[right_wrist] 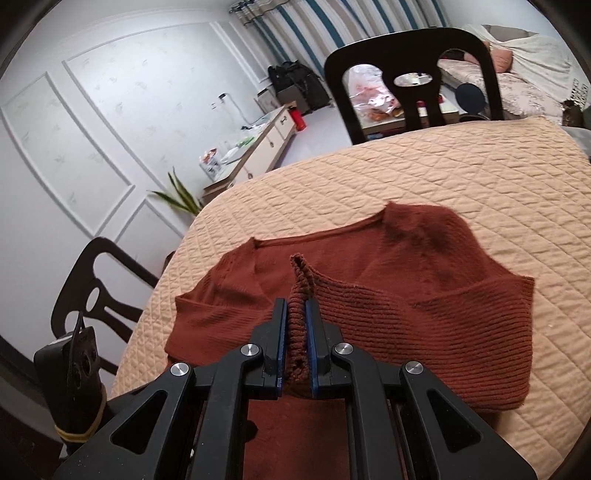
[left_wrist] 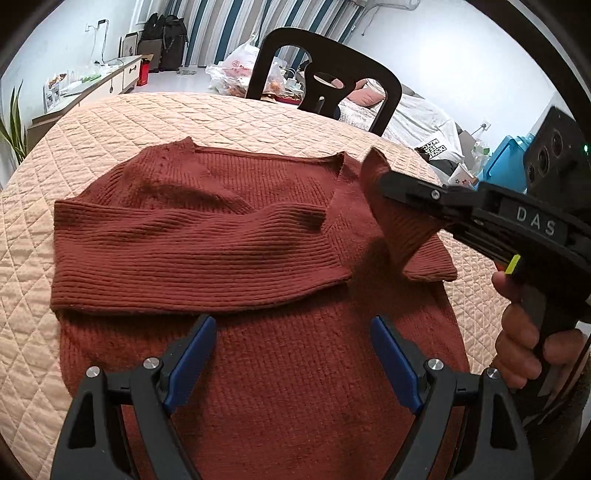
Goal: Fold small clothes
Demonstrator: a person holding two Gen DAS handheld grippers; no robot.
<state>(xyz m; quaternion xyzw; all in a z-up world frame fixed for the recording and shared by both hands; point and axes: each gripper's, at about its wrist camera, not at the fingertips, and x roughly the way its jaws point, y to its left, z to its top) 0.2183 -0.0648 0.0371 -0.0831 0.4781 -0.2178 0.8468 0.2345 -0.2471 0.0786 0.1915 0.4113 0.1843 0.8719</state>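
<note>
A peach quilted cover (left_wrist: 221, 122) spreads over the worktop. At its far edge stands a black chair (left_wrist: 325, 70) with a cut-out back; a second black chair (right_wrist: 96, 280) sits at the side. Beyond the first, white plastic bags (left_wrist: 240, 62) lie on the floor before blue-and-white striped curtains (right_wrist: 295, 26). A low white cabinet (left_wrist: 110, 79) lines the panelled wall, with a green plant (right_wrist: 177, 199) near its end and dark bags (left_wrist: 166, 40) past it. A bed (left_wrist: 417, 114) with pale covers and a pink pillow lies further off.
</note>
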